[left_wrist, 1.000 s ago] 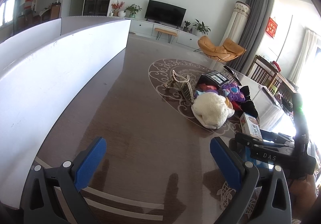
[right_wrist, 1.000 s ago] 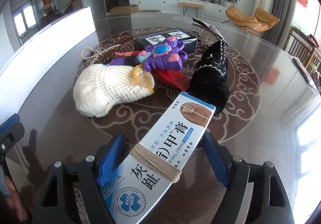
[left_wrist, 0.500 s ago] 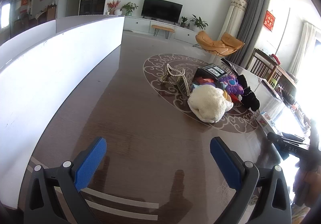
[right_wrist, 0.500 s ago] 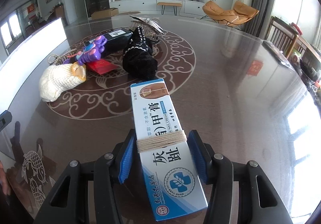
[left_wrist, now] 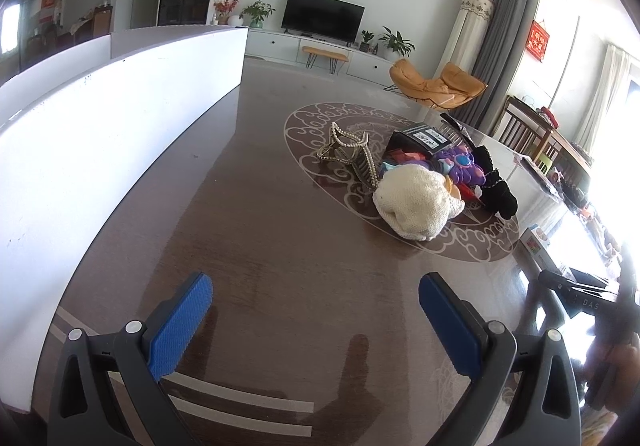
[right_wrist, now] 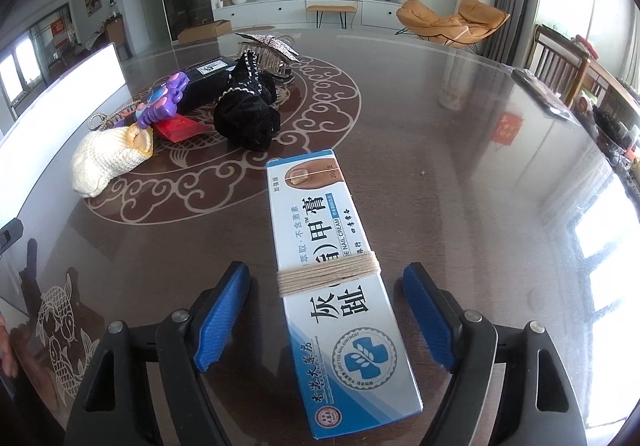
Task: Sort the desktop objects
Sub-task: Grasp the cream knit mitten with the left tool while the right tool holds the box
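A white-and-blue nail cream box point(right_wrist: 332, 246), wound with tan string, lies flat on the dark glass table between the open fingers of my right gripper point(right_wrist: 326, 310); the pads stand clear of it on both sides. The box also shows small in the left wrist view point(left_wrist: 534, 246). My left gripper point(left_wrist: 316, 310) is open and empty over bare table. A pile sits on the round pattern: a cream knitted hat point(right_wrist: 108, 162) point(left_wrist: 416, 202), a purple toy point(right_wrist: 164, 98), a black velvet piece point(right_wrist: 246, 114), a black box point(right_wrist: 208, 80), a red packet point(right_wrist: 178, 128), a pearl hair claw point(left_wrist: 352, 154).
A long white panel point(left_wrist: 100, 150) stands along the table's left side. A silver hair claw point(right_wrist: 268, 50) lies behind the pile. Chairs point(right_wrist: 560, 62) and the table's far edge are at the right. A fish pattern point(right_wrist: 60, 330) marks the near left.
My right gripper carried the box away from the pile toward the near right, set it on the table and opened off it. My left gripper stayed open, shifting only slightly.
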A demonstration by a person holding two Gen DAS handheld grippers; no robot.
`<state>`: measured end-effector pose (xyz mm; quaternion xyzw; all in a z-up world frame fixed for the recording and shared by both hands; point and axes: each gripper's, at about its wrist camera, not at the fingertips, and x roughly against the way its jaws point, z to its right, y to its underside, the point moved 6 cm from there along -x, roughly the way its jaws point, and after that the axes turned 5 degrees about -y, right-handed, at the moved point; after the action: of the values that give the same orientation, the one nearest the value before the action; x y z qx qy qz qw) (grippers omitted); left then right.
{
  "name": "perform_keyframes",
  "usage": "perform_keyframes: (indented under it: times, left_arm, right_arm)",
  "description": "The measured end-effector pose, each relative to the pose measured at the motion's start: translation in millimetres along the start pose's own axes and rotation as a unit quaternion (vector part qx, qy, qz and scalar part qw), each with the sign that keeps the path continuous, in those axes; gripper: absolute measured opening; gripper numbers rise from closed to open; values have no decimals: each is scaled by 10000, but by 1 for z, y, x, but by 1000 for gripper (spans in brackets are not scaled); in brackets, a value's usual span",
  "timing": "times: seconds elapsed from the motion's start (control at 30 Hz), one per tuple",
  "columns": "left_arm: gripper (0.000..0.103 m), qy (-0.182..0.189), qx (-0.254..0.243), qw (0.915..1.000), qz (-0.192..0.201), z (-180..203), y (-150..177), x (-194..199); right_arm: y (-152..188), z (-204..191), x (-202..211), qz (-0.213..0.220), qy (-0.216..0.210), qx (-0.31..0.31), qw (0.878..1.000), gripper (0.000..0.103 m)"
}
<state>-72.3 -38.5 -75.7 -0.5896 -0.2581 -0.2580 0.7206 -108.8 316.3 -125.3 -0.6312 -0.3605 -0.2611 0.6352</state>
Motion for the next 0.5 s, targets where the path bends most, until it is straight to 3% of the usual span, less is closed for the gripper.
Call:
perform_keyframes:
  times: [0.1,0.5]
  left_arm:
    - [103,-3,-30,10000,-2,1,0,0]
    - [103,27,-40,10000,-42,3,1,-2]
  right_arm:
    - [1,-1,-1,-27,-15,25,10000,87]
    - [3,2,-1,-47,22,-14,10000,92]
